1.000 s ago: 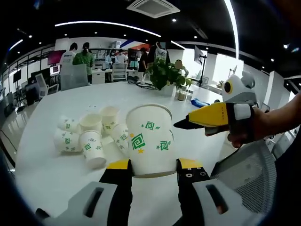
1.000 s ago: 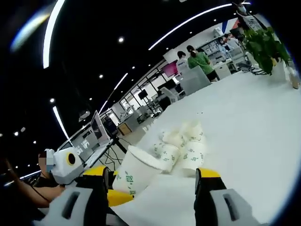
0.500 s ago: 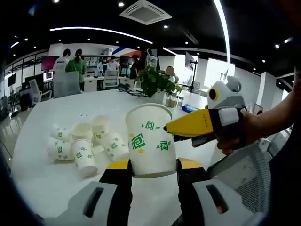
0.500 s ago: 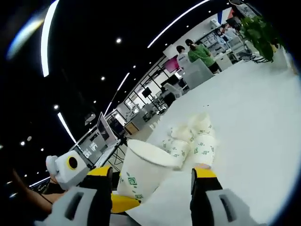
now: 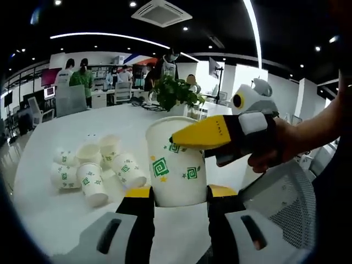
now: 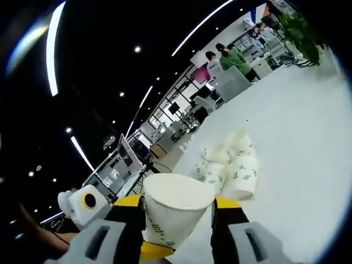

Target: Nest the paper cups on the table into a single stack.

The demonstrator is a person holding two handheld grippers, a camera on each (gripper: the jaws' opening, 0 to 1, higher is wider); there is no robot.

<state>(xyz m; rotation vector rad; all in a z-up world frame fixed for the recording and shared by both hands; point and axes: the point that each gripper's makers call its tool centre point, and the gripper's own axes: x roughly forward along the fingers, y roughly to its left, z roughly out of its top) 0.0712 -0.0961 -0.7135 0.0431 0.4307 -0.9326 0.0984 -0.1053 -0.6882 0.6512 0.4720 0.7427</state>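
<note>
The left gripper (image 5: 180,197) holds a paper cup (image 5: 177,163) upright by its base, lifted clear of the white table (image 5: 49,206), jaws pinched narrow against its sides. The right gripper (image 6: 179,209) arrives at the same cup from the side; in the right gripper view its jaws stand on either side of the cup (image 6: 174,209) just under the rim, closed in near the wall, though I cannot tell if they actually press it. In the left gripper view its yellow jaw lies across the cup's rim. This looks like a handover or a steadying of one cup before nesting. Next, the cup must be carried to the heap of loose cups (image 5: 91,170), lying beyond and to the left of the held cup, some tipped over, touching one another. A potted plant (image 5: 173,94) stands far behind the held cup. The tumbled cups will need righting first
</note>
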